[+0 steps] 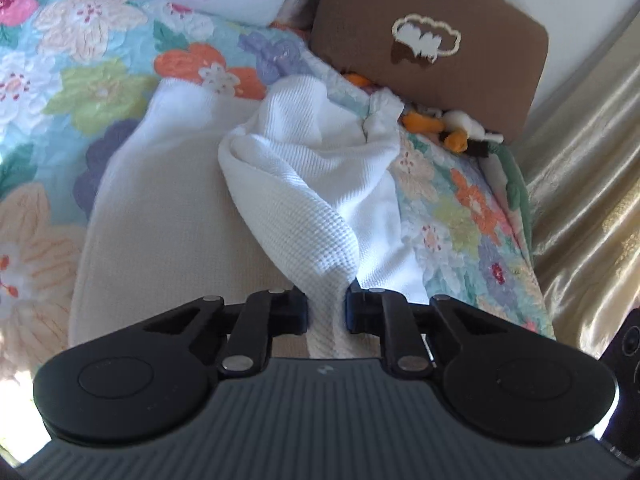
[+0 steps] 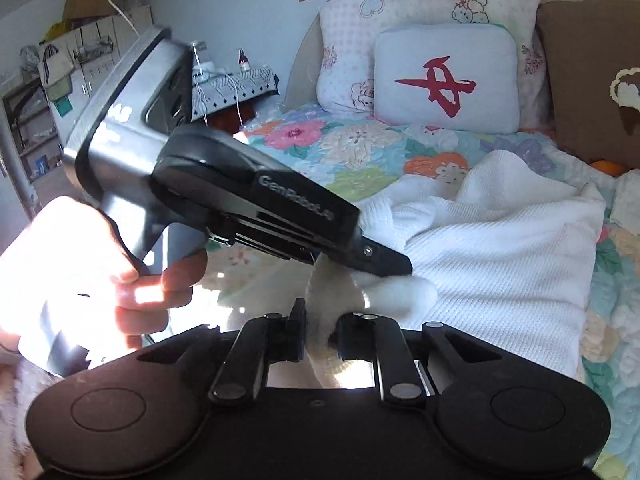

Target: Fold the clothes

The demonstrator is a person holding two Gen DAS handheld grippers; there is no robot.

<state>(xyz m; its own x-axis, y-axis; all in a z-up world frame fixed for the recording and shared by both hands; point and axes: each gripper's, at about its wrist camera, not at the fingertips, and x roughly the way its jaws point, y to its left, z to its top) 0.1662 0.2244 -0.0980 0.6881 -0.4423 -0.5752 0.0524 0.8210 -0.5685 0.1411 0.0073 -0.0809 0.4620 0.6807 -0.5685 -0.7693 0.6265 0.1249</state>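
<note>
A bed with a flowered quilt (image 1: 100, 92) fills most of both views, and on it lies a white knitted garment (image 1: 304, 184), spread over the middle of the quilt with one part twisted and pulled up toward the cameras. At the head of the bed a pink-and-white pillow (image 2: 400, 4) leans on the headboard, and in front of it stands a smaller white cushion with a red sign (image 2: 446, 76). Beside these is a brown cushion (image 1: 432, 44) with a white cloud-like figure; some small orange and white soft toys (image 1: 452, 128) lie squeezed between it and the quilt, just beside the far edge of the garment. A shiny golden curtain (image 1: 584, 184) hangs at the side of the bed next to the brown cushion. In the right wrist view a cluttered side table (image 2: 236, 80) and shelves stand behind the bed. The left gripper (image 1: 326, 308) is closed on a twisted strip of the garment, cloth pressed between its two fingers. In the right wrist view this left gripper and the hand (image 2: 100, 276) holding it cross the picture and hide part of the quilt. The right gripper (image 2: 322, 332) also pinches a bunch of the white garment, close under the tip of the left one.
</note>
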